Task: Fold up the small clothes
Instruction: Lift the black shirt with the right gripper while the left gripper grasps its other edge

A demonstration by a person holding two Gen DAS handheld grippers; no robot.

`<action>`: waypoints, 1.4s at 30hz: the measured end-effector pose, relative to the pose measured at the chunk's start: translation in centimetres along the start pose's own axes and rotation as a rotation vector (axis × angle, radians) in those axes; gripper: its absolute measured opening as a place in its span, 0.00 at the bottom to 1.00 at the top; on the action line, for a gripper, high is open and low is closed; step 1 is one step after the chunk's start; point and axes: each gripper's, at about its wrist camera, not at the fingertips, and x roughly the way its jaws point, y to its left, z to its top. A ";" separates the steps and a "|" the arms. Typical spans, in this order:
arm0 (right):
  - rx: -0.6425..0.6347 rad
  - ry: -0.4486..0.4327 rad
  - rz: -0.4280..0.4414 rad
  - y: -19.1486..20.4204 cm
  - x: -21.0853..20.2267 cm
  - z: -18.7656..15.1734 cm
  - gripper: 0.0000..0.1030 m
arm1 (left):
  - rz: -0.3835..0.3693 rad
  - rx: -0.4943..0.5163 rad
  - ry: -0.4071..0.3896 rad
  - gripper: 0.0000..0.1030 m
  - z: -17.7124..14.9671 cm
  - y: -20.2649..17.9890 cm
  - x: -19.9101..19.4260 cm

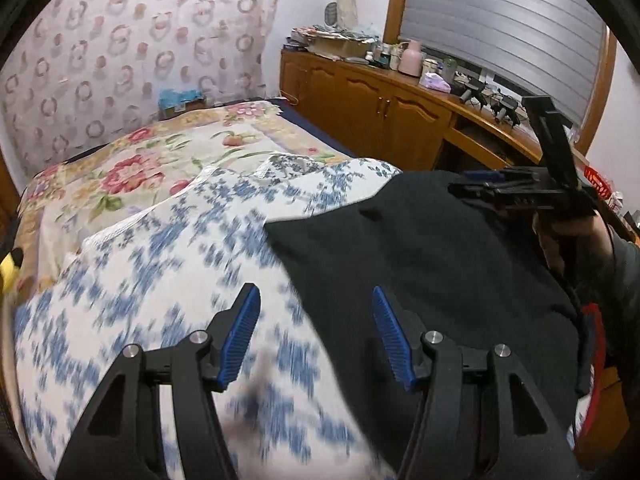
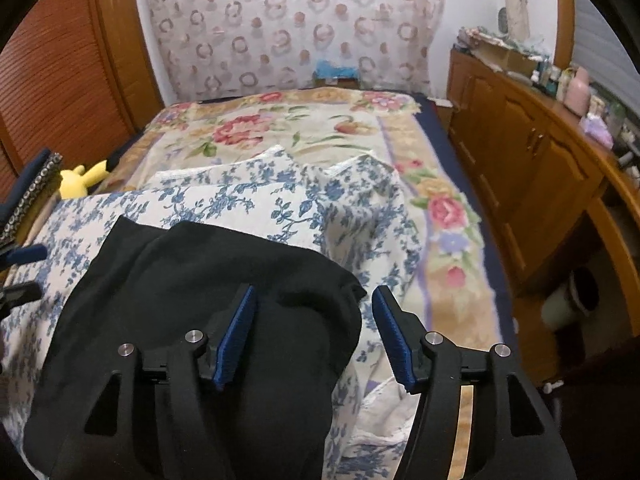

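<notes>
A black garment (image 1: 420, 260) (image 2: 192, 280) lies spread on a white cloth with blue flowers (image 1: 160, 280) (image 2: 248, 196) on the bed. My left gripper (image 1: 316, 320) hovers open over the garment's left edge, half above the flowered cloth, with nothing between its blue pads. My right gripper (image 2: 314, 312) stands open over the garment's right edge with no fabric pinched; its left finger (image 2: 240, 328) is above the black cloth. The left wrist view shows the right gripper (image 1: 464, 186) from the side at the garment's far right, held by a hand. The left gripper (image 2: 24, 274) pokes in at the left edge of the right wrist view.
A flowered blanket (image 2: 320, 128) covers the bed beyond the cloth. A yellow plush toy (image 2: 82, 180) lies at the bed's left side. A wooden cabinet (image 2: 532, 168) with a cluttered top runs along the right. A patterned curtain (image 2: 296, 28) hangs behind the bed.
</notes>
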 end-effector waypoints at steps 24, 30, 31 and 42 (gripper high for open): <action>-0.028 0.027 0.125 0.5 2.9 -0.9 0.59 | 0.015 0.043 0.034 0.05 2.9 0.7 5.8; -0.028 0.027 0.128 0.6 2.9 -0.8 0.59 | 0.009 0.011 0.035 0.05 2.6 1.9 5.5; -0.026 0.030 0.130 0.6 2.9 -0.8 0.59 | 0.008 0.002 0.046 0.05 2.5 2.1 5.8; -0.095 -0.016 0.125 1.3 0.9 -0.9 0.10 | 0.019 -0.022 0.072 0.28 2.6 2.8 7.1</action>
